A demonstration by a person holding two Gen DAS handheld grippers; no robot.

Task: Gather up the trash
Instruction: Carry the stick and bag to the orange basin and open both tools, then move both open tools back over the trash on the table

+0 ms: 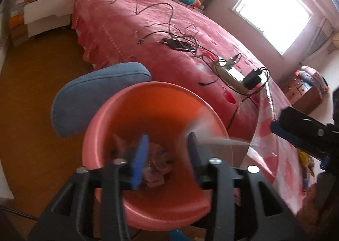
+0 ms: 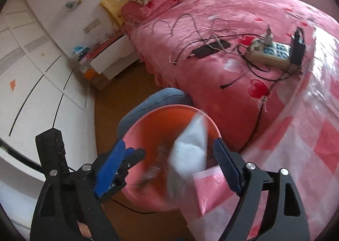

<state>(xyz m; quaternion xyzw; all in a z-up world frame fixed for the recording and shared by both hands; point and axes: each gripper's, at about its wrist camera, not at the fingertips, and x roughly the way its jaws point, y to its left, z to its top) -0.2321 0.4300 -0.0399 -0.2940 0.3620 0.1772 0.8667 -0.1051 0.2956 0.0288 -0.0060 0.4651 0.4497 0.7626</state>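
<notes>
Trash: blurred white plastic/paper piece (image 2: 190, 147) sits between my R gripper (image 2: 167, 160) fingers, over the mouth of the pink bin (image 2: 135, 135). Looks mid-drop or just let go, can't tell which; too smeared to confirm contact w/ either pad.

Bin directly ahead of and below both grippers. Crumpled paper scraps (image 1: 157, 169) already at the bottom, so I judge part of the collecting is done. This piece not settled in the bin yet.

R gripper: spread wide, blue pads well apart, no clamp on the piece that I can see.
L gripper (image 1: 165, 158): moderately apart, nothing between the pads, hanging just above bin rim, aimed into it.

Outward: blue cushion (image 1: 99, 97) just beyond the bin. Pink bed (image 1: 131, 29) farther ahead and to the right, w/ power strip (image 2: 273, 52), black charger (image 1: 252, 81), tangled cables (image 1: 169, 29). Thin clear plastic sheet (image 2: 296, 135) drapes the bed edge right of R gripper; poss. more trash left, not sure.
</notes>
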